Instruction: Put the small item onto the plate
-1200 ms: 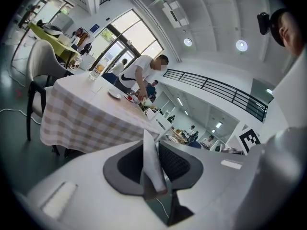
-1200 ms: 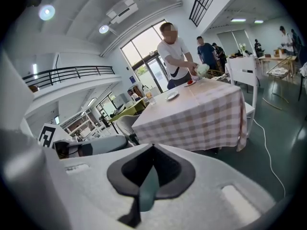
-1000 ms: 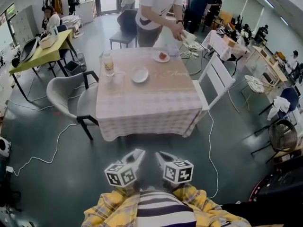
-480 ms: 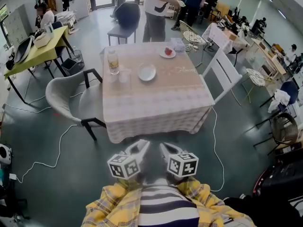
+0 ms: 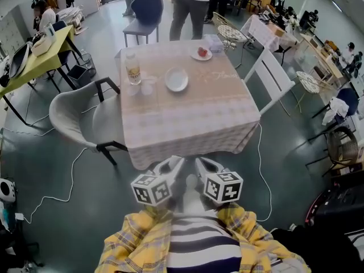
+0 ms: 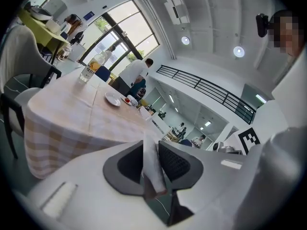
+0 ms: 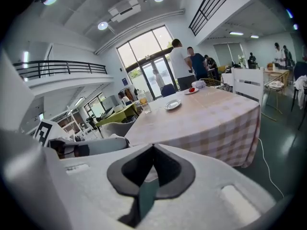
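Note:
A checkered table point(image 5: 187, 118) stands ahead of me. On it lie an empty white plate point(image 5: 177, 79) and, farther back, a small plate with a red item point(image 5: 202, 52). Both grippers hang low in front of my striped shirt, well short of the table. My left gripper point(image 5: 173, 165) has its pads closed on a thin pale strip point(image 6: 152, 164); I cannot tell what it is. My right gripper point(image 5: 200, 164) is shut with nothing in it point(image 7: 153, 150). The empty plate point(image 7: 172, 104) and the red item point(image 7: 192, 89) also show in the right gripper view.
A bottle point(image 5: 133, 68) and a glass point(image 5: 148, 86) stand at the table's left side. A grey chair point(image 5: 79, 118) sits to its left, a white chair point(image 5: 270, 78) to its right. People stand beyond the far edge point(image 5: 193, 4). Cables point(image 5: 62, 175) run over the floor.
The table has come nearer in the head view. The person leaning over its far edge has straightened and stepped back. Both grippers stay side by side, unchanged.

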A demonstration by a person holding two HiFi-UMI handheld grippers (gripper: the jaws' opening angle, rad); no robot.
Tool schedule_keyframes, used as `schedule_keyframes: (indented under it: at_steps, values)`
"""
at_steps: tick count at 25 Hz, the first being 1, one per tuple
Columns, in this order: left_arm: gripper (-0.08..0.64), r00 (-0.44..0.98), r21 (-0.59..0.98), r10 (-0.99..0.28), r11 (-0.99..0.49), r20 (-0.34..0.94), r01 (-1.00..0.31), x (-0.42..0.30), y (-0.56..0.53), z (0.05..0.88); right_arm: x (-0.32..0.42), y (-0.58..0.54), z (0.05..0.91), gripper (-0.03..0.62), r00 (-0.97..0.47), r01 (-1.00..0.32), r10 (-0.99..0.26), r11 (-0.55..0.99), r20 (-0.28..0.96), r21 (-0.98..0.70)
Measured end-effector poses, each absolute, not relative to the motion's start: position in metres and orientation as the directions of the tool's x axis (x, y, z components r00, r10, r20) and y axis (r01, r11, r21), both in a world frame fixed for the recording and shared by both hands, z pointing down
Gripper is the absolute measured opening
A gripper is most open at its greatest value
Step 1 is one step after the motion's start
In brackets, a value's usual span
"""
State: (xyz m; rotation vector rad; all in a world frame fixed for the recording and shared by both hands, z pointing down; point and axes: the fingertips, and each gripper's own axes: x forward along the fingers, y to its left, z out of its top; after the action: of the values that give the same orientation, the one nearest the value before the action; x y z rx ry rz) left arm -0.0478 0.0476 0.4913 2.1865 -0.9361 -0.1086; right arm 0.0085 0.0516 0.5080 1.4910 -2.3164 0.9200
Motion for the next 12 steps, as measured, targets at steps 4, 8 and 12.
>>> schedule_keyframes:
  at_steps: [4,8,12]
  values:
    - [0.075,0.722,0.668,-0.659,-0.442,0.211,-0.599,-0.049,0.022,0.495,0.008,0.023,0.509,0.001,-0.46,-0.877,-0.729,0.283,0.506,-0.389]
    - [0.075,0.71,0.666,-0.669,-0.429,0.219,-0.61,-0.043,-0.009,0.495,0.013,-0.007,0.509,0.0,-0.475,-0.87,-0.72,0.297,0.507,-0.394]
    - [0.075,0.699,0.663,-0.68,-0.421,0.221,-0.619,-0.032,-0.046,0.491,0.018,-0.04,0.506,0.0,-0.496,-0.86,-0.705,0.32,0.507,-0.398]
